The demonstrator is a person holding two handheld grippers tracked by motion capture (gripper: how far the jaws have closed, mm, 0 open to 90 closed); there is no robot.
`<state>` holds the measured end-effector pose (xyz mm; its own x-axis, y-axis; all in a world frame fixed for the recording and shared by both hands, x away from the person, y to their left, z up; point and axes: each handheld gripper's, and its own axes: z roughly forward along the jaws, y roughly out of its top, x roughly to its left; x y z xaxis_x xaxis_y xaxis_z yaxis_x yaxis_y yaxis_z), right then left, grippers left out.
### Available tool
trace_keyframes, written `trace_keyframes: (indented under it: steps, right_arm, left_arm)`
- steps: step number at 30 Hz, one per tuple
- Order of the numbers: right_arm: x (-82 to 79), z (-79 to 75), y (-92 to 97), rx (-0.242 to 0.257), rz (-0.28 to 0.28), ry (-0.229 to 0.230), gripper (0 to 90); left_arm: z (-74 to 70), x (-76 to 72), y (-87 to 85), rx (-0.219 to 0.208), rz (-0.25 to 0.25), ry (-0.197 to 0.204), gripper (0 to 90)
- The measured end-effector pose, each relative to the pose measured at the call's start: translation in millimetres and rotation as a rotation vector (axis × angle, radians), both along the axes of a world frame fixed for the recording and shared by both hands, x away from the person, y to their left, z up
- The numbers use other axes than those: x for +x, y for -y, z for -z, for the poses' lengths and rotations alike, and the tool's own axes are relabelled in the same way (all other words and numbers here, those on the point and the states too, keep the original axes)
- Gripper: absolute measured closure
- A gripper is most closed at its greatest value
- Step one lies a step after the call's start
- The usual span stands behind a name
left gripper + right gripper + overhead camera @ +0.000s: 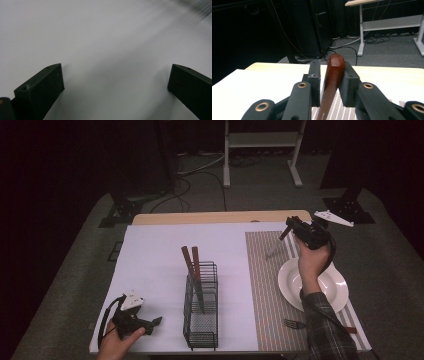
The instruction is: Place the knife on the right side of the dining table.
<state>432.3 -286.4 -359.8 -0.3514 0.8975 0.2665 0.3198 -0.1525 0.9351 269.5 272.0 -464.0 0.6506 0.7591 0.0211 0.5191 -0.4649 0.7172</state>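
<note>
right claw [329, 82] clamps the knife [276, 248] by its smooth wooden handle above the plate [334, 292]; stiff, light, slippery, so grip mid-handle. left claw [115, 82] wide, empty.

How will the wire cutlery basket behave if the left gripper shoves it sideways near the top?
The wire basket is tall and narrow, so a high push would probably tip it rather than slide it. Its open mesh suggests little weight. The two wooden-handled utensils stand leaning above the rim, likely raising the balance point and rattling. The left gripper is open on the white sheet.
</note>
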Motion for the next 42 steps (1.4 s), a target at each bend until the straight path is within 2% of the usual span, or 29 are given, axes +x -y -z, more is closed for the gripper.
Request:
trace_keyframes:
  steps: [12,23,36,42]
  right_arm:
    - [-1.3,2.9,17.2,0.010,0.035,-0.032,68.8]
    - [-0.4,7.0,29.0,0.028,0.047,-0.077,58.7]
    - [0.3,13.5,45.0,0.061,0.059,-0.116,51.1]
    - [0.6,18.5,52.2,0.072,0.066,-0.149,48.5]
  left_arm:
    - [0.0,0.0,0.0,-0.001,0.000,0.000,0.0]
    - [0.1,0.1,0.0,-0.001,0.000,0.000,0.0]
    - [0.1,0.1,0.0,-0.001,0.000,0.000,0.0]
    - [0.1,0.1,0.0,-0.001,0.000,0.000,0.0]
